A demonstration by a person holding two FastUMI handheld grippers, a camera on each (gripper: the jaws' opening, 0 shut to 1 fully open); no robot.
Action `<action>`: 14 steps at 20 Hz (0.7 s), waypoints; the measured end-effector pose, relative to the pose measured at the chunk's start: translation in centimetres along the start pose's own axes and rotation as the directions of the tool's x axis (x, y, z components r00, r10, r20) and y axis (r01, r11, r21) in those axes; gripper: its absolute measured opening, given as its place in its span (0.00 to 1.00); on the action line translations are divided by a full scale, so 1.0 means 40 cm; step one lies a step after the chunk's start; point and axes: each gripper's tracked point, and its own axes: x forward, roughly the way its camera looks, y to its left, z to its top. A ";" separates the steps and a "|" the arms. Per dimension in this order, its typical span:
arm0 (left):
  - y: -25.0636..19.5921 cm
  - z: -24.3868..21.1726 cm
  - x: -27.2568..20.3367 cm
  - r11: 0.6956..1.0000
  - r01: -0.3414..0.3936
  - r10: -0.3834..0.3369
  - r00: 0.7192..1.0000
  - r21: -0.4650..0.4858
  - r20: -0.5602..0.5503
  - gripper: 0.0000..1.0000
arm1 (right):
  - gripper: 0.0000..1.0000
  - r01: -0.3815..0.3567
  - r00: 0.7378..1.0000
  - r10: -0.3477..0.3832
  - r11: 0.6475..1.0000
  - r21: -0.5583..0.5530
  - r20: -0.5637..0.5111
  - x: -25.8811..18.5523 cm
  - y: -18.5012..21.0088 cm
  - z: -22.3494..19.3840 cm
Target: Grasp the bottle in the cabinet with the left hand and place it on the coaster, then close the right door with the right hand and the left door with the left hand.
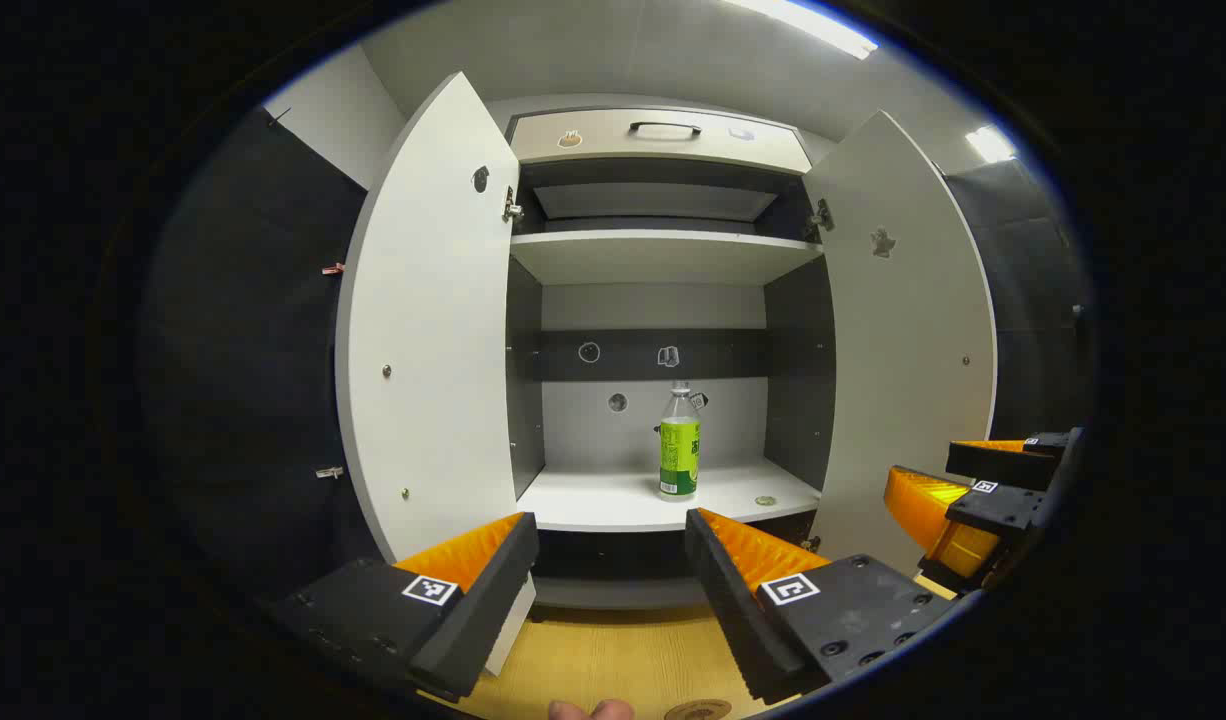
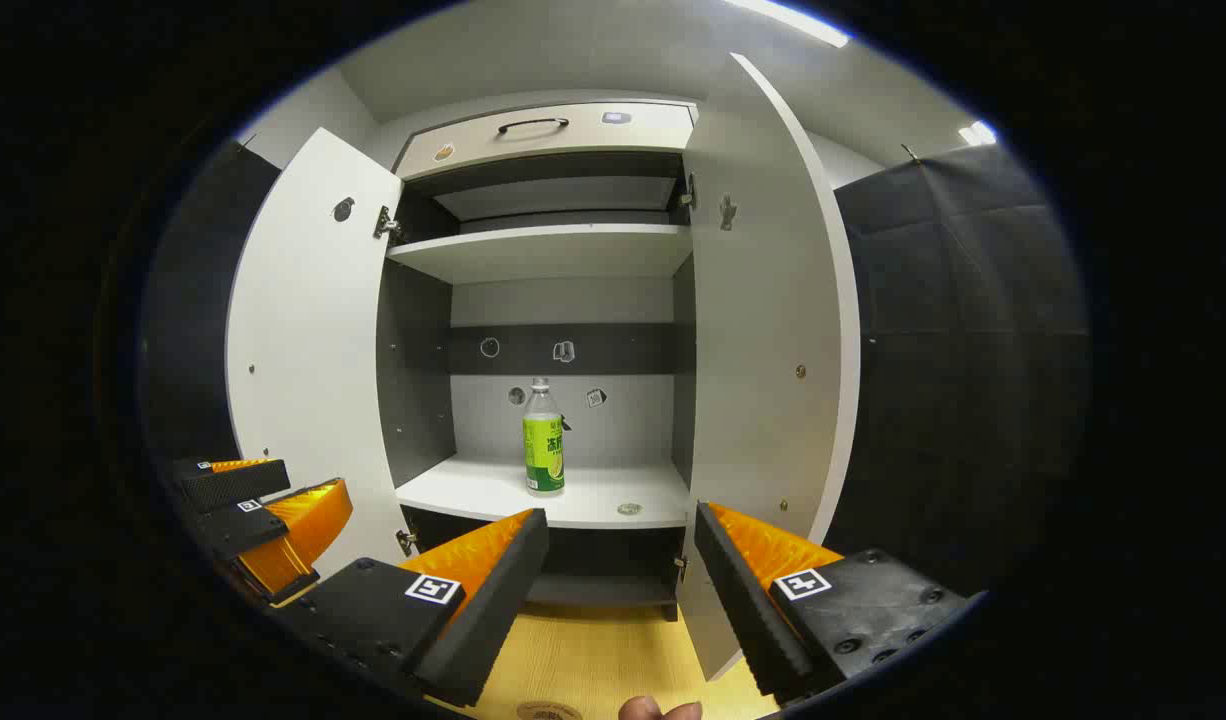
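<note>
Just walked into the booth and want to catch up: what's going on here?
A person holds two grippers in front of an open cabinet. Both doors stand wide open, and a bottle stands upright on the lower shelf, untouched. The left gripper and right gripper are open and hold nothing, short of the cabinet. Nothing has been grasped yet.

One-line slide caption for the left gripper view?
Open left gripper faces the upright bottle in the cabinet, both doors open.

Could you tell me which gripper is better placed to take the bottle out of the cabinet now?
Left. The bottle stands almost centred between the open left gripper fingers; in the right gripper view it sits left of the right gripper.
</note>
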 end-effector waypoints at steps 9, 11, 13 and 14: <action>-0.015 0.008 0.004 1.000 0.007 -0.007 1.000 0.007 0.002 0.94 | 0.98 0.008 1.000 -0.008 1.000 0.009 0.007 -0.001 -0.011 0.006; -0.017 0.008 0.000 1.000 0.006 -0.006 1.000 0.008 0.000 0.94 | 0.98 0.005 1.000 -0.006 1.000 0.007 0.011 -0.004 -0.013 0.008; -0.017 0.009 -0.001 1.000 0.005 -0.005 1.000 0.008 0.000 0.94 | 0.98 0.002 1.000 -0.003 1.000 0.006 0.017 -0.006 -0.012 0.013; -0.018 0.010 -0.002 1.000 0.004 -0.004 1.000 0.010 0.001 0.94 | 0.98 0.002 1.000 -0.002 1.000 0.007 0.019 -0.008 -0.010 0.014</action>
